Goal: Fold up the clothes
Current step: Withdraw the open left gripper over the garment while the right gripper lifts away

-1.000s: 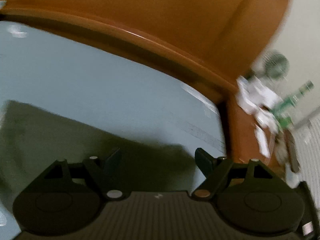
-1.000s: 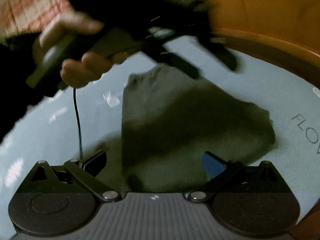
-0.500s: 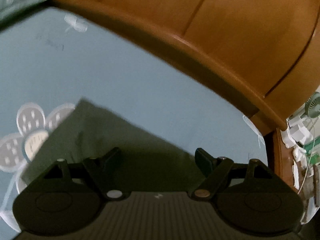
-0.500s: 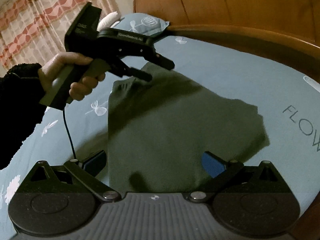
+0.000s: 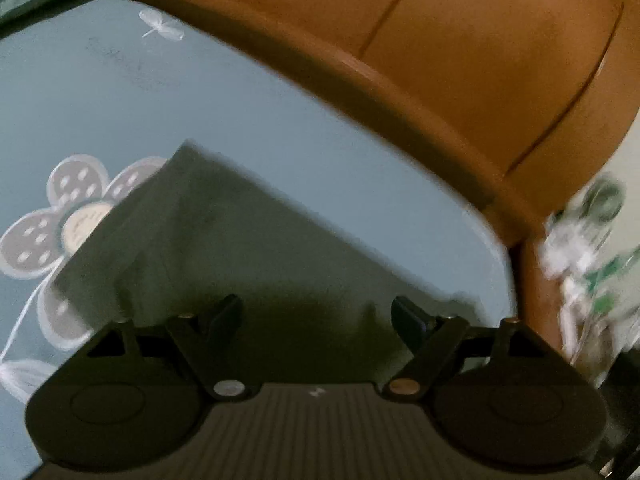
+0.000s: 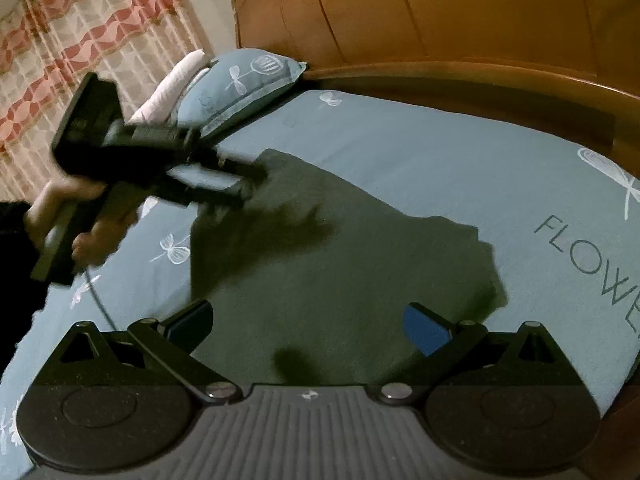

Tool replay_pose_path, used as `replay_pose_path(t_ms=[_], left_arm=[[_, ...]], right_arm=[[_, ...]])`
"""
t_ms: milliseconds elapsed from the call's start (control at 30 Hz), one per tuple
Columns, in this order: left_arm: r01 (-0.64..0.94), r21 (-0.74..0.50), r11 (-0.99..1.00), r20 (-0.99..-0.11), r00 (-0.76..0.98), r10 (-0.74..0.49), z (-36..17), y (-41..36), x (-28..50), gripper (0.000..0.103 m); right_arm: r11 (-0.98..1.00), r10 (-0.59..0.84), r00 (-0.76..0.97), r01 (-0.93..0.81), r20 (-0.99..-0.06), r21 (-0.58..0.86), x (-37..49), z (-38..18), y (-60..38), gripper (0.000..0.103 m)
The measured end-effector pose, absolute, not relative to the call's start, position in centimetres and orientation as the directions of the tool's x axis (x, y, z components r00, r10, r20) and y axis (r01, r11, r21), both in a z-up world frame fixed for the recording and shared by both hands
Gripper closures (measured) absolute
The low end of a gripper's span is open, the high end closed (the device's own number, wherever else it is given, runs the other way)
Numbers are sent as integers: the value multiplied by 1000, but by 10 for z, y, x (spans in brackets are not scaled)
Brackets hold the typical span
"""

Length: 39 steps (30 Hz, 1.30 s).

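Garment (image 6: 340,264), dark green, lies spread flat on the blue bedsheet (image 6: 460,148), filling the middle of the right wrist frame; near edge runs under that camera, one lobe juts out at right centre. Whether it is already doubled over or lies in a single layer cannot be told: the surface is smooth and no fold line shows, so this fits a cloth laid out for folding as well as one mid-fold being smoothed. Headboard (image 6: 460,12), brown wood, curves across the top; pillow (image 6: 244,80) at upper centre-left. Left gripper (image 6: 224,184), held in a hand (image 6: 80,220) at left of frame, sits low at the cloth's far left corner, blurred; in its own view (image 5: 316,312) the fingers stand apart over dark cloth, gripping nothing, with a corner of the cloth at centre-left. Right gripper (image 6: 308,322), bottom of frame, fingers also apart, hovering above the near edge, empty. Judgement: any pinch should take an edge or corner cleanly, catching only the cloth and not the sheet beneath, both grippers matched so the cloth stays square and unwrinkled.
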<state>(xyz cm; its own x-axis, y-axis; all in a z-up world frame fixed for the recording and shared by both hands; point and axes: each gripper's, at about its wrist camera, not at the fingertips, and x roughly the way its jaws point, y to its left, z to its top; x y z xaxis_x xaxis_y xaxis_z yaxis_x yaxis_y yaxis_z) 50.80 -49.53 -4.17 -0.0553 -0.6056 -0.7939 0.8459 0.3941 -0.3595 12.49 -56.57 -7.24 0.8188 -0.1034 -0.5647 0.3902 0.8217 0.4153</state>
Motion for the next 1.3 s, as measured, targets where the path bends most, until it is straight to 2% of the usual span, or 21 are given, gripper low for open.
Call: replay_pose_path(t_ms=[100,233,367,533,633,767,867,1133,1300], left_arm=[[862,-267,430,-834,17,-551,-47,-483,509,21],[863,-259,433,-810,49,-584,-26,-486,514,22],[879,-280,385,-764,39,-644,-13,-521,522,21],[833,-376,405,-740,-7,-673,-44,-563,546,21],[822,-366,436,-758,8,-653,-62,-577,553,21],[821,-372,433,-741,18,-671,-53,-576,552,21],[856,-329,400,-726,41,-686,-35,-563,549,20],[834,-236,499,-768,154,-622,-53,-553,551,19],[906,-55,421,-750,241,-617,-13,-531,504,17]], right_arm=[[822,-110,816,395,-567,409,126,-72,-566,0],[820,-147,821,413,-552,397,123,-69,-566,0],[805,-165,827,427,-537,411,122,-65,-569,0],[800,-154,827,426,-540,423,124,-64,-569,0],[800,-152,827,425,-541,425,120,-65,-569,0],[794,-151,830,426,-537,434,115,-64,-569,0],[788,-158,830,432,-535,438,109,-62,-568,0],[790,-155,822,436,-548,430,108,-62,-560,0],[806,-161,823,428,-545,408,113,-59,-554,0]])
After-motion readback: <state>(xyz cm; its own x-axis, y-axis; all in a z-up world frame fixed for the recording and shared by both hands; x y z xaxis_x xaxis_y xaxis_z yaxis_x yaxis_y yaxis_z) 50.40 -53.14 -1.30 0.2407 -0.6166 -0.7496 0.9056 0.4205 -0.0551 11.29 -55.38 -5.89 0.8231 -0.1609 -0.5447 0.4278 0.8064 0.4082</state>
